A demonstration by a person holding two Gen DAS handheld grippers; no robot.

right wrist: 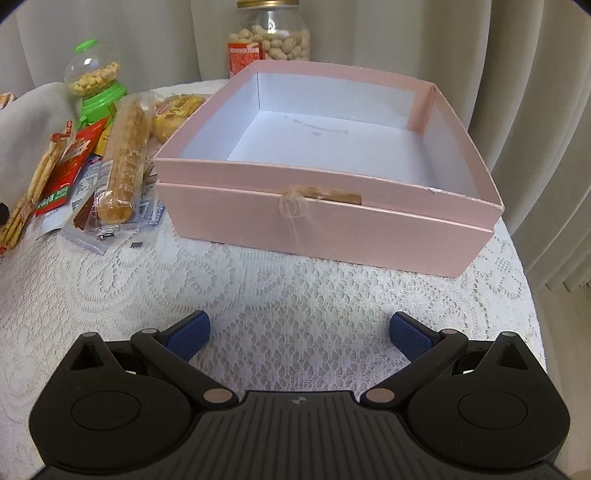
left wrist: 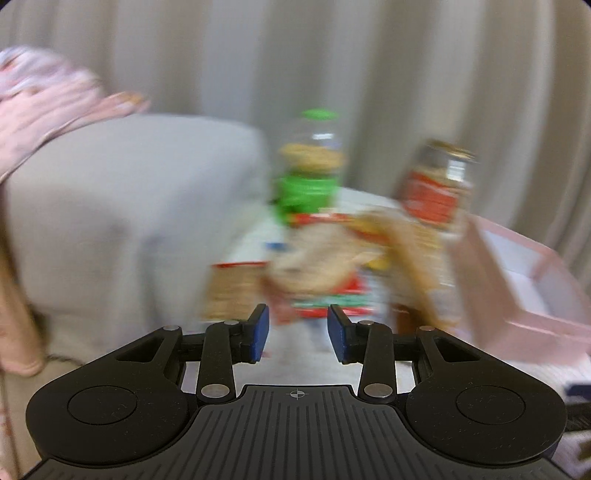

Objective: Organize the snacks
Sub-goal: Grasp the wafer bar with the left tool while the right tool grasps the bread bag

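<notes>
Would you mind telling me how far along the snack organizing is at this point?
Nothing looks sorted yet: the pink box stands open with nothing inside. Nothing is in hand either; the left gripper and right gripper have nothing between their jaws. Everything is left: the wrapped bread stick, red packet, green candy dispenser and peanut jar still sit outside the box.

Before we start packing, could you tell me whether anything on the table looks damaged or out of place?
The pink box has brown tape and a frayed string on its front wall, like a repair. The snack packets lie jumbled beside it.
</notes>
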